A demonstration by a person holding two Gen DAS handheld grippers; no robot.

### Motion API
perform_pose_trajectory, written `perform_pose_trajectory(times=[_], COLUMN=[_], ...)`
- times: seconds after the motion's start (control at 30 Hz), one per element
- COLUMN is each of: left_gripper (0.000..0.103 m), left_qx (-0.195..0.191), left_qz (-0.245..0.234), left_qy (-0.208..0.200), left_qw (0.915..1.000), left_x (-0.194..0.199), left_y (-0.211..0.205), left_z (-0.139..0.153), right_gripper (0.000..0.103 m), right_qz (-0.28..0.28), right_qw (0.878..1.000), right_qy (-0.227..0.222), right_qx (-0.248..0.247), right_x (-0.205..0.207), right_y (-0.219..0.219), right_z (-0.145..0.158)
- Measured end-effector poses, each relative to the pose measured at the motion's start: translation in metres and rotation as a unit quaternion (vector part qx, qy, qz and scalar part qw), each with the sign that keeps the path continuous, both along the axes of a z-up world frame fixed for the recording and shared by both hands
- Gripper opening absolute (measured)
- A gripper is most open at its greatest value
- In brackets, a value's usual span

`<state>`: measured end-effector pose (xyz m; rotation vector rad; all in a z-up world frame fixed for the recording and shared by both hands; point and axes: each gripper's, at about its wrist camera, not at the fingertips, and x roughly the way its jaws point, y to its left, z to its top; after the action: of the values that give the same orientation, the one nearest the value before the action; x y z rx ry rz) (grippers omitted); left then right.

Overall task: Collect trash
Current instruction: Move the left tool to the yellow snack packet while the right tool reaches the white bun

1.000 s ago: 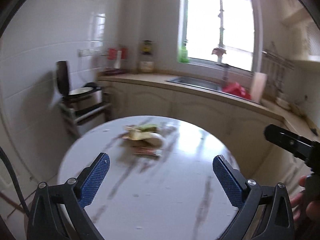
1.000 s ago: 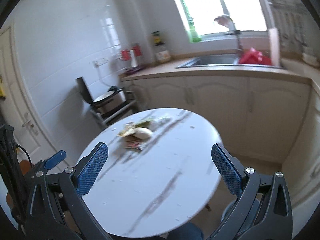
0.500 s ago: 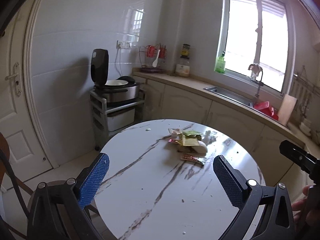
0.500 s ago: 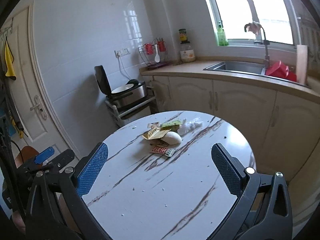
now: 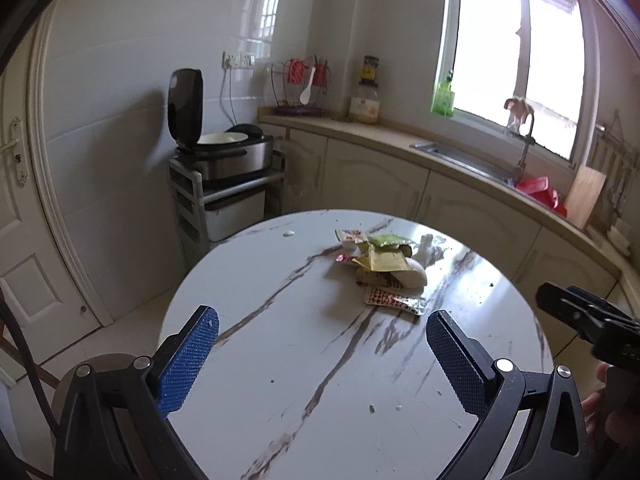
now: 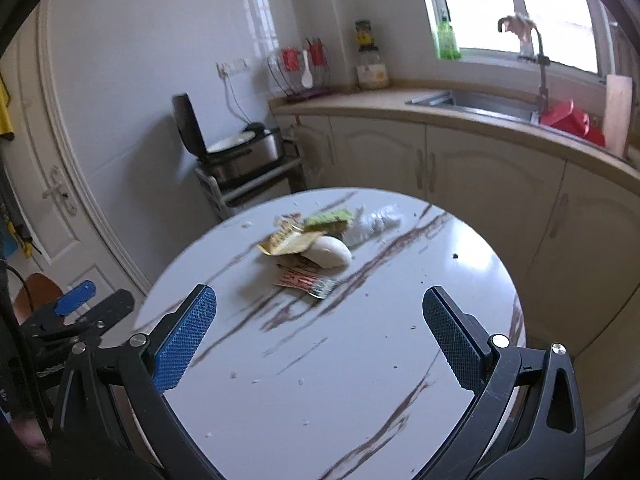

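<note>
Moved since earlier frames: a second ago both my views were smeared and swinging; half a second ago they steadied. Now the trash pile (image 5: 382, 270) sits a little nearer and larger in both, so I have crept in toward the round table (image 5: 280, 360).

Meaning for task: approach nearly done, I judge; nothing picked up yet.

Left tongs (image 5: 322, 354): spread wide, nothing between the pads, hovering over the near edge of the table.

Right tongs (image 6: 320, 338): likewise spread wide and empty, over the near edge, well short of the pile.

Trash location: heaped past the table's centre, toward the far edge. Yellow wrapper (image 6: 286, 242) and green packet (image 6: 328, 218) on top, a pale rounded lump (image 6: 330, 252) touching them, a red-printed sachet (image 6: 306, 282) lying nearest me, crumpled clear plastic (image 6: 374, 222) on the far right side.

Edges: far rim lies just behind the pile; a hard push could slide pieces off.

Open room: bare marble between tongs and pile, only crumbs. Counter (image 5: 460, 152) and rice cooker (image 5: 224, 154) stand well apart.
</note>
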<state>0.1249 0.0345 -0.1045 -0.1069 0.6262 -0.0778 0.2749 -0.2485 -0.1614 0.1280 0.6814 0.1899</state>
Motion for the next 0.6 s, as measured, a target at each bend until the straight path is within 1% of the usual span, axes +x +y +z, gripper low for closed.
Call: perform_pose_trajectory(times=[0.1, 0.2, 0.33, 0.6], left_gripper=[0.102, 0.102, 0.102, 0.102], left_qx=[0.003, -0.001, -0.004, -0.006], left_qz=[-0.006, -0.012, -0.019, -0.032], left_qy=[0.011, 0.026, 0.043, 0.071], left_qw=[0.9999, 0.9996, 0.9989, 0.9969], left_x=[0.031, 0.063, 0.106, 0.205], left_y=[-0.007, -0.014, -0.021, -0.028], left_z=[-0.008, -0.016, -0.027, -0.042], right_gripper=[0.103, 0.103, 0.103, 0.103], right_qz=[0.003, 0.01, 0.019, 0.056], right_qw=[1.0, 0.998, 0.996, 0.991], right_qy=[0.024, 0.053, 0.079, 0.11], right_qx=[-0.012, -0.027, -0.032, -0.058], right_x=[0.022, 0.05, 0.083, 0.137], right_y=[-0.003, -0.004, -0.004, 0.009], right_z=[-0.014, -0.034, -0.057, -0.087])
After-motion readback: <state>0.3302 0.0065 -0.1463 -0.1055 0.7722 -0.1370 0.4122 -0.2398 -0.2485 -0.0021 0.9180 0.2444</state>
